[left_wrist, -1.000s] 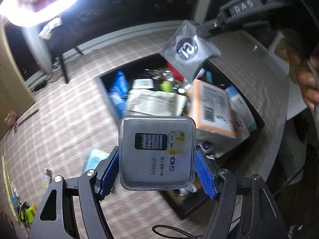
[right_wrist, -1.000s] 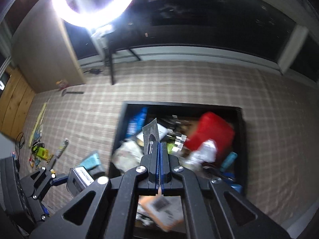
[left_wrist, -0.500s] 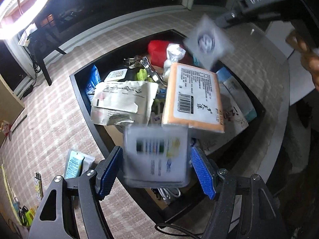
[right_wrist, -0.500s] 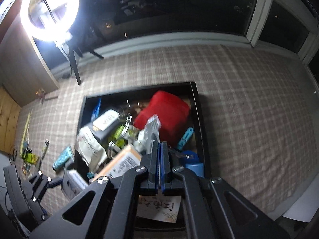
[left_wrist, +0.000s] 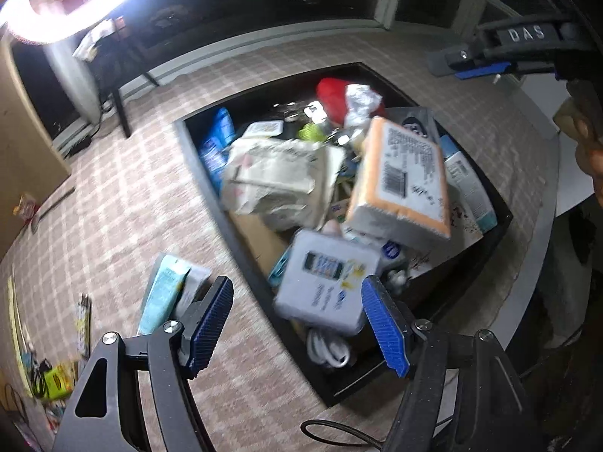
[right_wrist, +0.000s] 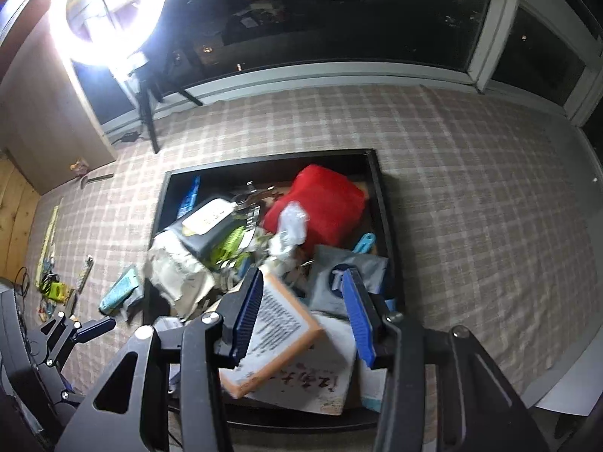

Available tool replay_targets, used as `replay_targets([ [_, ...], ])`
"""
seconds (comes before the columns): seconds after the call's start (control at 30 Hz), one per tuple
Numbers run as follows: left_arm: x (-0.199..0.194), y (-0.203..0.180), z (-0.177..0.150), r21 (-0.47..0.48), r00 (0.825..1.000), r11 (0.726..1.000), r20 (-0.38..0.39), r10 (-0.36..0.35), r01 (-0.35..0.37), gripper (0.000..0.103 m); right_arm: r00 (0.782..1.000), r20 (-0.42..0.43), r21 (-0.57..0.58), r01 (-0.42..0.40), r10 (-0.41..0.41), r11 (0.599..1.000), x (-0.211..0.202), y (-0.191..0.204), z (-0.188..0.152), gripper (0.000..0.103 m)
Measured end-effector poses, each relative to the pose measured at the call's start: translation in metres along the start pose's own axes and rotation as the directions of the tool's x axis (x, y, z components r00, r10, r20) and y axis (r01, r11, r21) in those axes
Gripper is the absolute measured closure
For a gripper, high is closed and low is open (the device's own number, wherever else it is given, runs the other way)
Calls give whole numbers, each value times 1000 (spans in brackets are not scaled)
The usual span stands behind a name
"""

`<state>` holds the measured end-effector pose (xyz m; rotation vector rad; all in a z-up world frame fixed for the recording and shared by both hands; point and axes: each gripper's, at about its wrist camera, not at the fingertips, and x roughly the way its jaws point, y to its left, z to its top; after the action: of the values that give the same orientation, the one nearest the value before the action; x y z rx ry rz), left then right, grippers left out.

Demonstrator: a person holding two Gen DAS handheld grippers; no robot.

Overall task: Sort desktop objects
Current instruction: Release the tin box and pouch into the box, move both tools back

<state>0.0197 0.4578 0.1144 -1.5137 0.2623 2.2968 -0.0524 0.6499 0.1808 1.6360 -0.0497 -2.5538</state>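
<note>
Black tray (left_wrist: 196,158) sits on the checked cloth, crammed. "DAS" reads on the right gripper (left_wrist: 527,34), jaws opening, empty, over the grey pouch (right_wrist: 335,282). Left gripper (left_wrist: 297,324) spread; white booklet case (left_wrist: 328,282) blurred between, only the left view shows it.

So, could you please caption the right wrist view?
Right claw opening above a gray pouch in the cluttered black tray.

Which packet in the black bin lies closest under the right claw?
The grey foil pouch with the round dark logo, just beyond the opening right claw, which holds nothing. The crumpled white paper bag and the red pouch lie further off.
</note>
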Motion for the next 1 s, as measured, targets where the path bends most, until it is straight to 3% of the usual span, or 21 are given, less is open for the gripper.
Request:
replay_targets([
  [0.27,-5,60,-31,-84,998,995,-26,52,-54,35,997,-14,-41,-80,80,996,7,56,-14,59],
  [0.63,-18,172,-70,-188,993,975,-52,108,-116,36,985,-78,-73,-162,157,984,18,156,-32,59],
  [1.0,-4,241,-96,-192,993,977,-94,71,-88,36,966,-189,-36,-189,179,981,60,250,-56,59],
])
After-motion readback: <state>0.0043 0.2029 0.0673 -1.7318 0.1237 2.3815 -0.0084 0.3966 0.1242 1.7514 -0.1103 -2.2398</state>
